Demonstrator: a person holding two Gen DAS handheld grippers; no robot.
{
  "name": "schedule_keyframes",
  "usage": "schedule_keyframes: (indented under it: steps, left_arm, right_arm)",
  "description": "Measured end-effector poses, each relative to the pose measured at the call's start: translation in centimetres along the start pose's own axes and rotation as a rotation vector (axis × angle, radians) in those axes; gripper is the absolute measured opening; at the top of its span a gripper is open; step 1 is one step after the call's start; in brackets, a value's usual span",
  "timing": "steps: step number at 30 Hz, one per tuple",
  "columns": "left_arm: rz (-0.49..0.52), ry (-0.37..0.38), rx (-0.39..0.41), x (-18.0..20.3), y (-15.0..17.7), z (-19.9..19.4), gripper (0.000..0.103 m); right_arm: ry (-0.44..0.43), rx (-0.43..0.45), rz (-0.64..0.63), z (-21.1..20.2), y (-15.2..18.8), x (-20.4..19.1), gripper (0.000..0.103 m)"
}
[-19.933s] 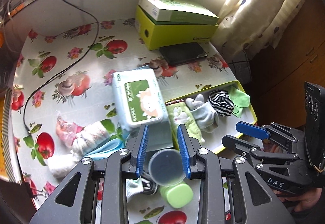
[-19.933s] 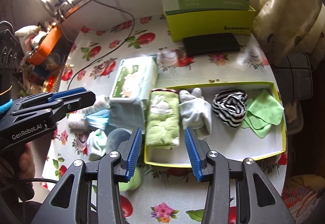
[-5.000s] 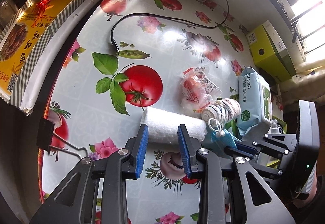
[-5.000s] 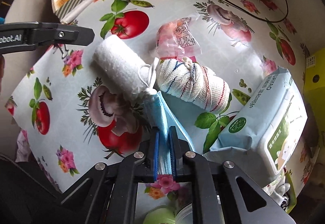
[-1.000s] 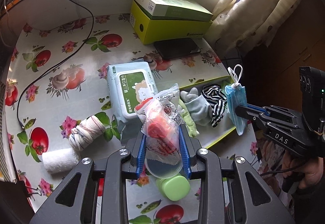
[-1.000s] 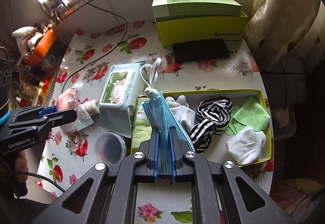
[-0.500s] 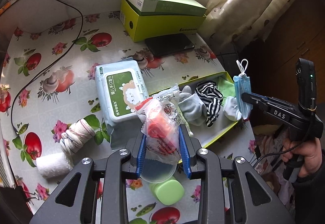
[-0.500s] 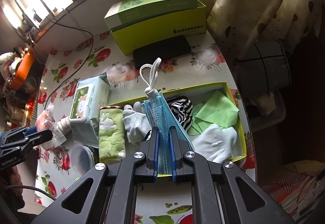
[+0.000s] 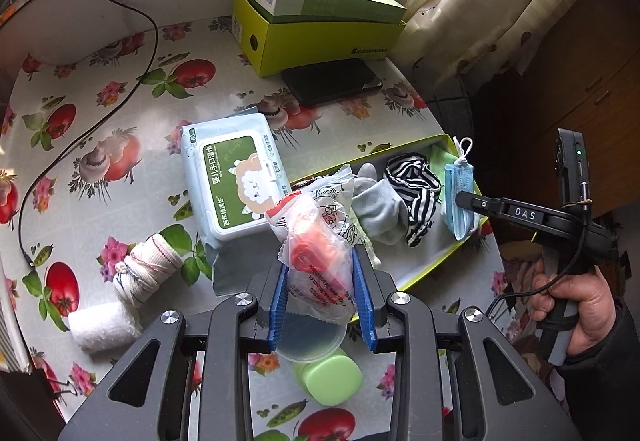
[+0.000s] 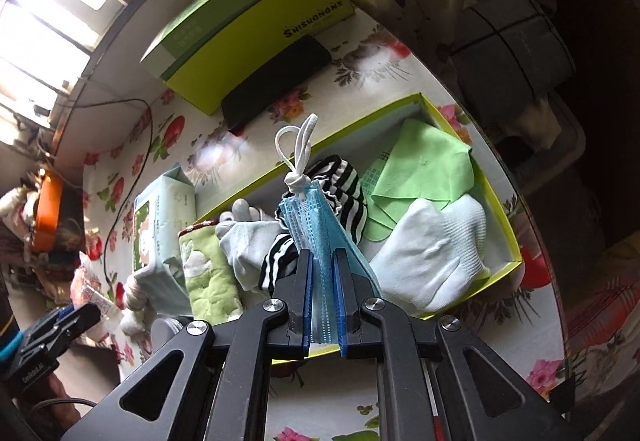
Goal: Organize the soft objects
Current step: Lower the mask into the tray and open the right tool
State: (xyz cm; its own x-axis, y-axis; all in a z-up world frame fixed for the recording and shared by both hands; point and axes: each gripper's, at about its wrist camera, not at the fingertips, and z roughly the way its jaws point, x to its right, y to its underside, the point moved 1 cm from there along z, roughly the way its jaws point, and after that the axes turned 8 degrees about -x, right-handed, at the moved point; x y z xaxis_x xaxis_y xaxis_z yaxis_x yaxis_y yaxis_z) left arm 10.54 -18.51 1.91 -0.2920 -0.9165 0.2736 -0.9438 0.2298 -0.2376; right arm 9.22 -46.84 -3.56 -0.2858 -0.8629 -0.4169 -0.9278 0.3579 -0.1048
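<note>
My left gripper (image 9: pixel 322 273) is shut on a clear plastic packet with red contents (image 9: pixel 320 241), held above the table near the tray's left end. My right gripper (image 10: pixel 322 273) is shut on a folded blue face mask (image 10: pixel 316 229), held over the yellow-rimmed tray (image 10: pixel 500 209); it also shows in the left wrist view (image 9: pixel 460 197). The tray holds a green towel (image 10: pixel 208 281), a grey sock (image 10: pixel 244 241), a striped cloth (image 10: pixel 344 181), a green cloth (image 10: pixel 424 165) and white socks (image 10: pixel 432 245). A white striped bundle (image 9: pixel 144 269) and a white roll (image 9: pixel 104 325) lie on the table at the left.
A wet-wipes pack (image 9: pixel 232 181) lies left of the tray. A yellow-green box (image 9: pixel 316 21) and a black phone (image 9: pixel 332 81) sit at the back. A clear lid (image 9: pixel 312 337) and a green container (image 9: pixel 328 377) lie near me. A black cable (image 9: pixel 100 113) crosses the table's left side.
My right gripper has carried the mask further right and lower over the tray's right part. My left gripper still holds the packet and has shifted slightly toward the tray.
</note>
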Motion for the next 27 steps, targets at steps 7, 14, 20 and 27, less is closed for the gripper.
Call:
schedule_keyframes:
  steps: [7,14,20,27]
  left_arm:
    - [0.018,0.005,-0.015,0.7,-0.4,0.5,0.031]
    - [0.055,0.018,-0.036,1.9,-0.8,1.2,0.031]
    - [0.091,0.032,-0.06,3.2,-1.2,2.2,0.031]
    - [0.124,0.045,-0.095,4.5,-1.4,3.5,0.031]
  right_arm:
    - [-0.016,-0.057,0.087,2.0,0.5,1.7,0.011]
    - [-0.007,-0.046,0.036,1.1,0.7,0.6,0.038]
    - [-0.011,-0.003,-0.012,-0.2,0.7,0.2,0.038]
    - [0.007,-0.05,-0.037,1.3,1.2,0.5,0.009]
